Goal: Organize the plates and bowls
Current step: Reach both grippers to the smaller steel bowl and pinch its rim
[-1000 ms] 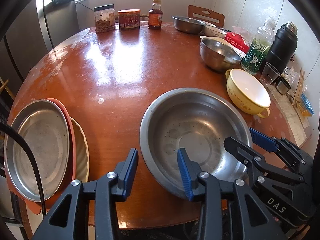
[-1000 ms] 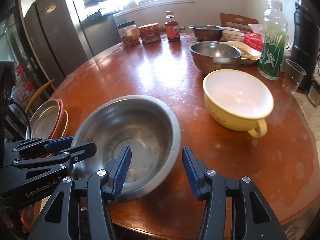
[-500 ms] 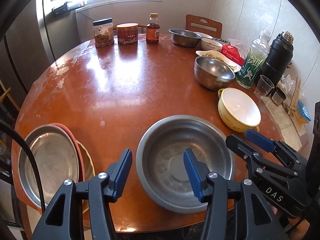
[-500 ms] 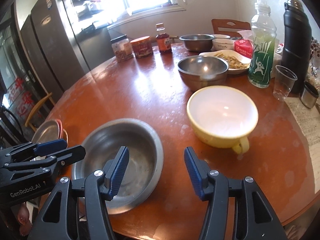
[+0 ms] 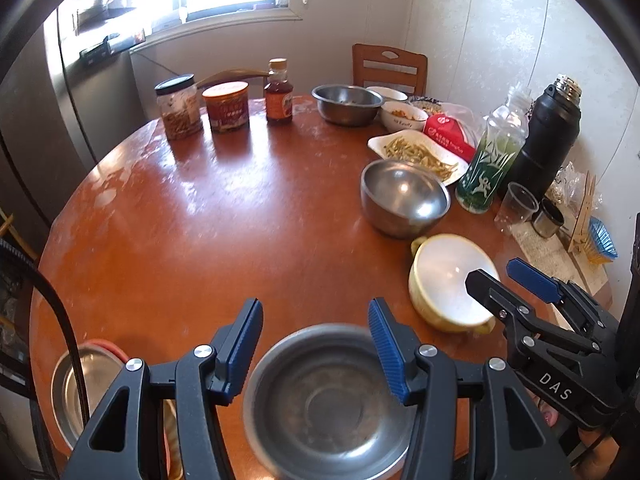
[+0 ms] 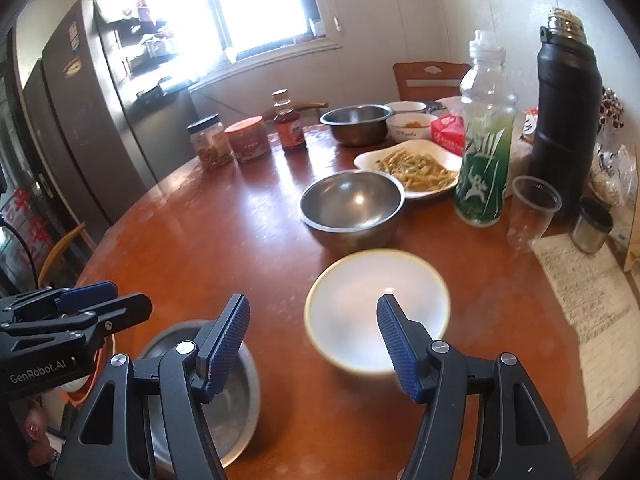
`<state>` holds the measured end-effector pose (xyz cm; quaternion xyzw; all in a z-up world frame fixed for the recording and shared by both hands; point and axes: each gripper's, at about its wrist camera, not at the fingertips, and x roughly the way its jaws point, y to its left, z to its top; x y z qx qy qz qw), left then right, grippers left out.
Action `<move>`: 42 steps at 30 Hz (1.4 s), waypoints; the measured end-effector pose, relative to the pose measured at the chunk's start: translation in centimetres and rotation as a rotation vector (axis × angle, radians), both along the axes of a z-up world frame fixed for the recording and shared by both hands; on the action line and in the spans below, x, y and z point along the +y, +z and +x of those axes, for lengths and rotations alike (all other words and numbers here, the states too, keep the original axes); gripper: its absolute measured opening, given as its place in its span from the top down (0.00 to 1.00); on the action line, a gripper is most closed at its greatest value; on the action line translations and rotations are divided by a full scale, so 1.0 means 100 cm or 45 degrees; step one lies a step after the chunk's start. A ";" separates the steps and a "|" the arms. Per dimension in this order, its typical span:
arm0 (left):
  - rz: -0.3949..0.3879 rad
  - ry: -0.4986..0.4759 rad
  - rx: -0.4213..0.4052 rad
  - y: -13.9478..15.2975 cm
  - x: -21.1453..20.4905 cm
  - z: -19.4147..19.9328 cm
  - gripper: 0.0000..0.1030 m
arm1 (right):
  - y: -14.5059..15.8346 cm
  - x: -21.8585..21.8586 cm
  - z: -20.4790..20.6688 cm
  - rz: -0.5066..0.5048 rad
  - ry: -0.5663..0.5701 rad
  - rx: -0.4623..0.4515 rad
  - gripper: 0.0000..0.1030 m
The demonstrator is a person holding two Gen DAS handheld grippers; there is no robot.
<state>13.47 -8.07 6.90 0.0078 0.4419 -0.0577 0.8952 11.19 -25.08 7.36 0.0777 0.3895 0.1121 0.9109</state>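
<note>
A wide steel bowl sits at the near edge of the round wooden table, under my open, empty left gripper; it also shows in the right wrist view. A yellow bowl with a white inside stands to its right, in front of my open, empty right gripper, which shows from the side in the left wrist view. A smaller steel bowl stands beyond it. A stack of a steel plate on red and cream plates sits at the near left edge.
At the far side stand two jars, a sauce bottle, a steel bowl, a white bowl and a plate of food. At the right are a green bottle, a black flask, a plastic cup and papers.
Both grippers have pulled back and risen. The wide steel bowl now lies lower in both views, and more of the room shows. Both stay open.
</note>
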 end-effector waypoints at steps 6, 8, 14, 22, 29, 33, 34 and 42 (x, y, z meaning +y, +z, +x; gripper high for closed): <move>0.028 -0.041 0.001 0.012 -0.024 0.034 0.47 | 0.015 -0.023 0.031 -0.007 -0.044 -0.042 0.32; 0.033 -0.047 0.009 0.012 -0.031 0.046 0.47 | 0.018 -0.029 0.043 -0.010 -0.059 -0.043 0.32; 0.009 -0.057 0.083 0.006 -0.043 0.090 0.46 | 0.020 -0.039 0.083 -0.050 -0.081 -0.035 0.32; 0.010 -0.057 0.199 -0.017 -0.056 0.144 0.46 | 0.002 -0.046 0.123 -0.067 -0.117 0.023 0.32; 0.029 -0.082 0.300 -0.049 -0.066 0.171 0.46 | -0.025 -0.048 0.143 -0.100 -0.128 0.112 0.32; 0.023 -0.078 0.314 -0.059 -0.066 0.180 0.46 | -0.036 -0.046 0.150 -0.116 -0.122 0.138 0.32; 0.021 -0.074 0.317 -0.060 -0.066 0.181 0.46 | -0.039 -0.046 0.152 -0.114 -0.120 0.146 0.33; 0.002 -0.053 0.387 -0.080 -0.066 0.199 0.46 | -0.064 -0.044 0.166 -0.147 -0.105 0.221 0.51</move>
